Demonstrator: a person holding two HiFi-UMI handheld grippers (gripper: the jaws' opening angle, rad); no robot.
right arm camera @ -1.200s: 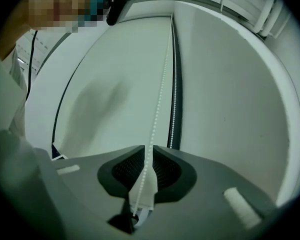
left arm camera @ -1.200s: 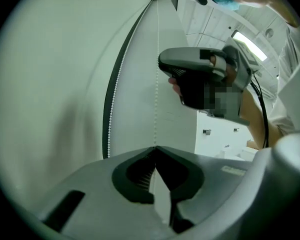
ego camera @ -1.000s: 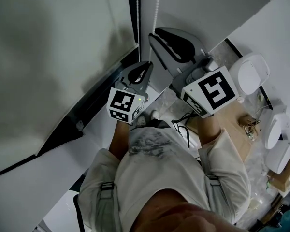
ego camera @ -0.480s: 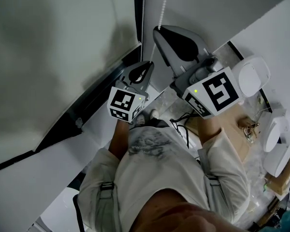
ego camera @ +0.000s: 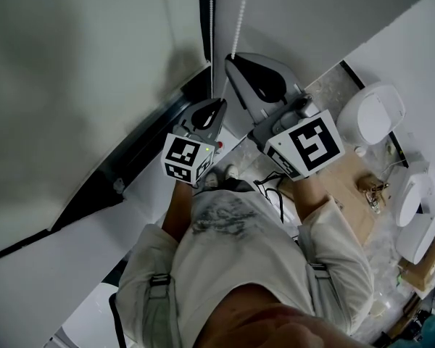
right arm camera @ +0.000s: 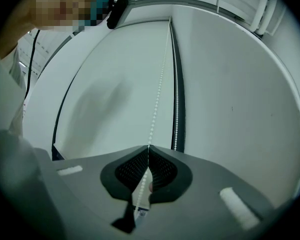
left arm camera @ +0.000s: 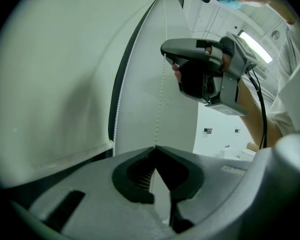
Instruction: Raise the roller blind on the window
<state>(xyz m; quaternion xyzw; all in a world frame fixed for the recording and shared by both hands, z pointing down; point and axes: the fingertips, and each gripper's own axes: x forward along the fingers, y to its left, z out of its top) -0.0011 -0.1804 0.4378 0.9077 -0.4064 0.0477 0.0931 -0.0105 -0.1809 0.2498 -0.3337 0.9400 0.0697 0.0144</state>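
The pale roller blind fills the left of the head view, and its bottom bar shows in the left gripper view. A white bead chain hangs beside the dark window frame. My right gripper is shut on this chain, which runs through its pads. My left gripper sits lower and to the left. It is shut with the same chain meeting its tips. A second strand hangs free by the frame. The right gripper shows above in the left gripper view.
Several white rounded housings lie on the floor at right, near a brown board with small parts and a black cable. My torso and arms fill the lower middle. A white wall stands to the right of the window.
My right gripper has come down and a little left along the chain's line, still shut on it. The left gripper has stayed nearly in place.
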